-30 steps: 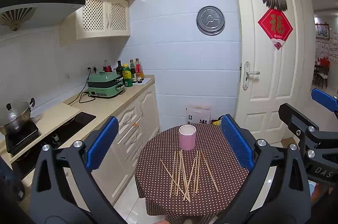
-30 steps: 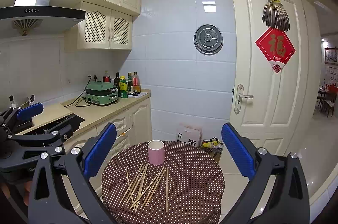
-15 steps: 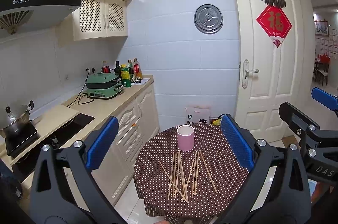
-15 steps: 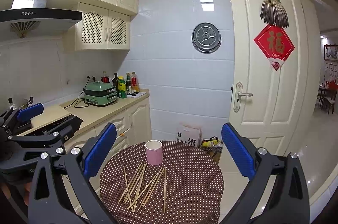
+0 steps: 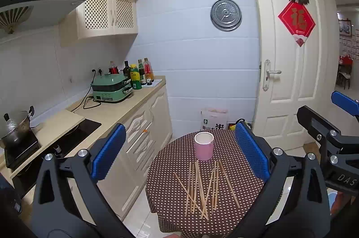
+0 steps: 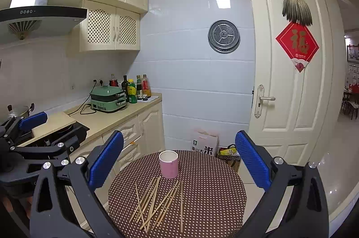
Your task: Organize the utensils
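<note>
Below and ahead of both grippers, a loose scatter of chopsticks [image 5: 203, 187] lies on the round table [image 5: 244, 184] — pale wooden sticks, some crossing, fanned out just in front of an upright pink cup [image 5: 203, 146] with a white inside. Its brown cloth is dotted white. The left gripper [image 5: 179, 152] hangs above and well apart from the sticks, jaws spread wide with nothing between them; the right gripper [image 6: 179, 159] does likewise, blue pads [image 6: 251, 161] framing the table. Each gripper shows in the other's view at the edge. Behind the table a carton [image 6: 205, 143] on the floor bears a large "米", and the white door [image 6: 289, 89] carries a red diamond [image 6: 297, 47] with a gold "福". "DAS" reads on the right gripper's body in the left view.
</note>
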`<act>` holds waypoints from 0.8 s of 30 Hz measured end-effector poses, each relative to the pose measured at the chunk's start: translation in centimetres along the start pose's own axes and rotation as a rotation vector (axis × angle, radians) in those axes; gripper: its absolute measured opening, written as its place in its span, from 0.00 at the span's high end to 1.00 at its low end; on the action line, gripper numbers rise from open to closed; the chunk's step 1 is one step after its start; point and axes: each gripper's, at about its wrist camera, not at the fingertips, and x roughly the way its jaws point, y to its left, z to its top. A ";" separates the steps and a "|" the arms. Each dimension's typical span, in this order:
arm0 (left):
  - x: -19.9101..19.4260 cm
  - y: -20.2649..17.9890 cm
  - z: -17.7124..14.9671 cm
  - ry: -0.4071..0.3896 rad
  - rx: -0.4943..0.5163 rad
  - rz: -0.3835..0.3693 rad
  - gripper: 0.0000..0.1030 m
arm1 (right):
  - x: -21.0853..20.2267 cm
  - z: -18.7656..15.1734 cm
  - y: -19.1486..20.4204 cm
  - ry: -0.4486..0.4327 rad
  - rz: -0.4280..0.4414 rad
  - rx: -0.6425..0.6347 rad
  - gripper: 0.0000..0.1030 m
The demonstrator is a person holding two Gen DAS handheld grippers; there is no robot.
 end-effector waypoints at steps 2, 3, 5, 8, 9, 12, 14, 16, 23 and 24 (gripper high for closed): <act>1.2 0.7 0.0 0.013 -0.003 0.001 0.07 | 1.0 0.0 0.4 0.009 0.004 0.005 0.07; 1.7 1.0 0.0 0.018 -0.003 0.000 0.07 | 1.4 0.0 0.6 0.012 0.004 0.008 0.07; 3.1 1.8 -0.1 0.032 -0.005 -0.002 0.07 | 2.8 -0.2 1.2 0.027 0.008 0.009 0.07; 4.9 2.6 -0.2 0.049 -0.003 -0.009 0.07 | 4.7 -0.3 1.9 0.048 0.001 0.022 0.07; 6.0 3.0 -0.2 0.059 -0.001 -0.016 0.07 | 5.4 -0.4 2.2 0.055 0.005 0.027 0.07; 7.9 3.6 -0.1 0.069 0.014 -0.015 0.07 | 7.4 -0.2 3.0 0.078 0.009 0.034 0.07; 9.5 4.2 0.1 0.075 0.020 -0.026 0.07 | 8.6 -0.2 3.5 0.088 0.004 0.036 0.07; 10.8 4.7 0.0 0.089 0.024 -0.040 0.07 | 10.0 -0.3 3.9 0.113 -0.002 0.043 0.07; 18.1 7.2 -2.2 0.238 0.003 -0.127 0.07 | 15.1 -2.0 4.8 0.233 -0.057 0.049 0.07; 19.4 7.8 -2.8 0.274 -0.011 -0.147 0.07 | 15.9 -2.5 4.6 0.264 -0.065 0.060 0.07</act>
